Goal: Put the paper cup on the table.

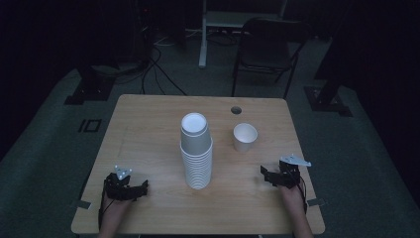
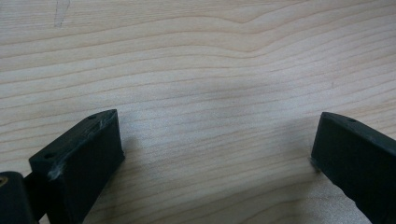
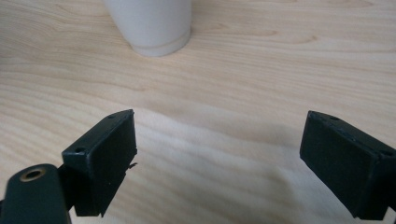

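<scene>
**Two Open Grippers Wait at the Near Edge, Cups Ahead**

A person's two hands rest on a pale wooden table (image 1: 148,124), each holding a black two-jaw gripper close to the near edge. The left gripper (image 1: 130,187) sits near the near-left corner, its jaws spread wide apart with nothing between them; its own view shows bare wood grain (image 2: 210,93) between and ahead of the jaws. The right gripper (image 1: 270,176) sits near the near-right corner, jaws likewise wide apart and empty.

Between the two grippers, and a little ahead of them, stands one tall stack (image 1: 196,151) of nested white paper cups; the ribbed rims are too many and too fine to count. Open tabletop lies on both sides of it, more toward the left gripper. One single white cup (image 1: 245,137) stands upright ahead of the right gripper and slightly to its inside, apart from the stack. In the right gripper view its rounded base (image 3: 156,28) rests on the wood ahead of the left-hand jaw, with clear board between.

One small round hole (image 1: 236,109) pierces the tabletop beyond the single cup, near the far edge. The table is square-cornered with softened corners, its surface smooth and streaked with long grain. Each gripper carries a grey three-cornered plate on top. Beyond the far edge, on dark carpet, stands one dark chair (image 1: 267,49).
</scene>
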The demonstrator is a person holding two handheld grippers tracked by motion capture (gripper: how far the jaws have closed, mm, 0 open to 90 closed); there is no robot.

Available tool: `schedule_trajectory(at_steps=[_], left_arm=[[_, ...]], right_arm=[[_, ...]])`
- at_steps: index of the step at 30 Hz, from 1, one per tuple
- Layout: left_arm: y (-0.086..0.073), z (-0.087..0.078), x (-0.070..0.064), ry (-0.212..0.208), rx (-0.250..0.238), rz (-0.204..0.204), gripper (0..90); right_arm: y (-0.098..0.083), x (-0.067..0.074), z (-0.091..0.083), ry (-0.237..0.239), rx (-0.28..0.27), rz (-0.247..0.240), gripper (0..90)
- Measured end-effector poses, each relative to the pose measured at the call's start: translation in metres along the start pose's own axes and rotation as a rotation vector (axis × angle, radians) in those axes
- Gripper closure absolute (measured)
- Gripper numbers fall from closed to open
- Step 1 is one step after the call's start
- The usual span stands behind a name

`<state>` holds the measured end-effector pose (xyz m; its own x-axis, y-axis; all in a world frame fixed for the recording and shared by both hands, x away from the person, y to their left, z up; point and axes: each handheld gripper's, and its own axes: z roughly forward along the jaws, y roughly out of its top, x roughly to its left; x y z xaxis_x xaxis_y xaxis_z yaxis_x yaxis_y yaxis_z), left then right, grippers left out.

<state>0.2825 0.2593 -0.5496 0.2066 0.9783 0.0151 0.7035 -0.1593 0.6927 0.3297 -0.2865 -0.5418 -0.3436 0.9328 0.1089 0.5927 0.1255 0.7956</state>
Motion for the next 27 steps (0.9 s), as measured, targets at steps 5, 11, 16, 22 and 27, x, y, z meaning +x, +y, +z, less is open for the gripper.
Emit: schedule_trajectory(at_steps=[5,11,16,22,27], left_arm=[[0.0,0.0,0.0,-0.001,0.003,0.006,2.2],[0.0,0.0,0.0,0.0,0.004,0.005,2.2],[0.0,0.0,0.0,0.0,0.004,0.004,2.2],[0.0,0.0,0.0,-0.001,0.003,0.004,2.2],[0.0,0.0,0.0,-0.001,0.004,0.004,2.2]], right_arm=[[-0.007,-0.005,-0.013,-0.002,-0.005,0.016,10.3],[-0.016,-0.006,-0.029,-0.011,-0.018,0.017,10.3],[-0.023,-0.008,-0.039,-0.02,-0.02,0.025,11.5],[-0.029,-0.009,-0.052,-0.025,-0.035,0.023,11.5],[-0.038,-0.011,-0.061,-0.035,-0.027,0.022,11.5]])
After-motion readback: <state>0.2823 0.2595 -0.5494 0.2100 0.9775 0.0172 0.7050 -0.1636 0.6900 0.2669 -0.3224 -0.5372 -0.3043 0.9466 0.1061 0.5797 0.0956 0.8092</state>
